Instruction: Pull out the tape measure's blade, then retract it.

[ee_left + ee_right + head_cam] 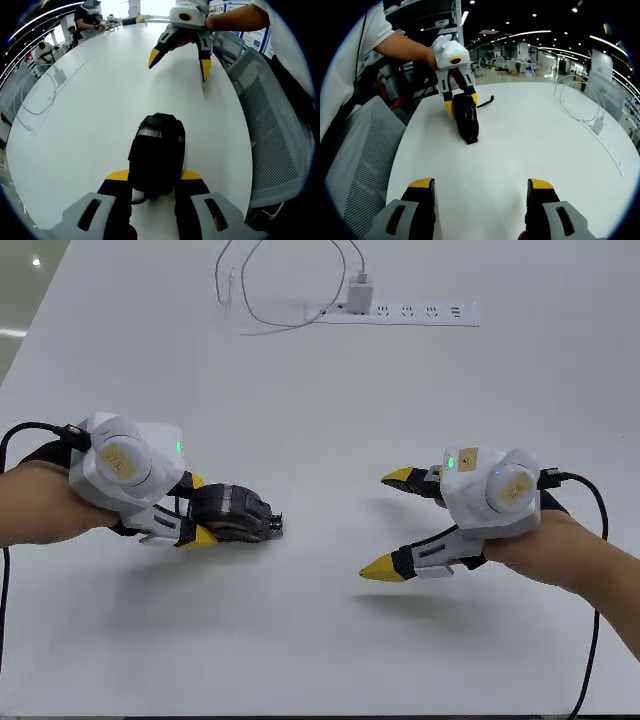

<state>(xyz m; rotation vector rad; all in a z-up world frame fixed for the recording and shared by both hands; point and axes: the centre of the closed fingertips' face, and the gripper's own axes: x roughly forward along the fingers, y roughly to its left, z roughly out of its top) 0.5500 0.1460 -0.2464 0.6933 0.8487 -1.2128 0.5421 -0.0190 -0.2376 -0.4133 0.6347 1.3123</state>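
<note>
Fingers point(118, 175) of the left gripper point(155, 176): yellow tips pressed to either side of the black tape measure point(157, 150), jaws narrowed to the width of its case. From the head view the left gripper point(203, 508) lies low, and the tape measure point(232, 512) looks to rest on the white worktop point(320, 390), left of the middle and nearer the near edge. The small tab at its nose faces the other gripper.

Fingers point(422, 183) of the right gripper point(481, 184): spread wide, bare worktop between them, gripping nothing. The right gripper point(390, 523) hangs over the worktop right of the middle, its shadow beneath, well apart from the tape measure. Its jaws aim across at the left gripper point(461, 102) and the tape measure point(466, 117).

From the left gripper view, the right gripper point(180, 64) shows beyond the case, tips splayed.

Farther out: a white power strip point(400, 312) lies along the far edge of the worktop, with a white charger point(360, 292) plugged in and a thin cable point(250, 290) looping beside it. A grey mesh chair point(270, 115) stands at the near edge.
</note>
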